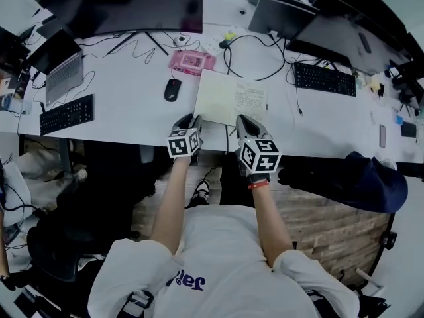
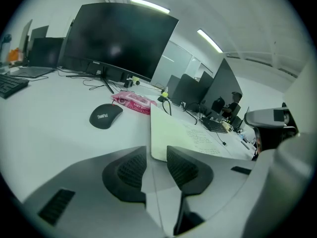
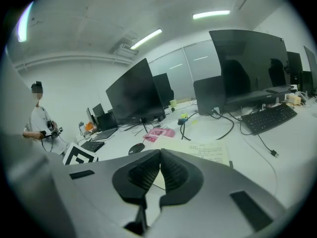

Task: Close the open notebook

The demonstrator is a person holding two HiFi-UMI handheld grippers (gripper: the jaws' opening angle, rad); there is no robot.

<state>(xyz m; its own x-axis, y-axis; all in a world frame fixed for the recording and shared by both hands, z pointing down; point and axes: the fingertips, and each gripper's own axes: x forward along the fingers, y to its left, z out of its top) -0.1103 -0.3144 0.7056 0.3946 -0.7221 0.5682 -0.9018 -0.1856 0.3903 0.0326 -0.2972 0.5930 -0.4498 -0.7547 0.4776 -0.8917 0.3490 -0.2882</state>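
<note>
The open notebook (image 1: 232,98) lies flat on the white desk (image 1: 132,91), pale pages up, with handwriting on its right page. In the left gripper view the notebook (image 2: 183,135) has its near left corner just beyond the jaws. My left gripper (image 1: 187,120) hovers at the desk's front edge by that corner; the left gripper (image 2: 150,157) is open and its pads press on nothing. My right gripper (image 1: 244,120) sits at the notebook's near edge, right of middle. The right gripper (image 3: 159,157) is shut, tips touching, and the notebook (image 3: 210,150) lies beyond it.
A black mouse (image 1: 172,89) lies left of the notebook, a pink packet (image 1: 192,61) behind it. Keyboards (image 1: 324,79) (image 1: 66,114), a laptop (image 1: 59,68), monitors (image 1: 132,5) and cables (image 1: 252,52) crowd the desk. A person (image 3: 42,125) stands far left.
</note>
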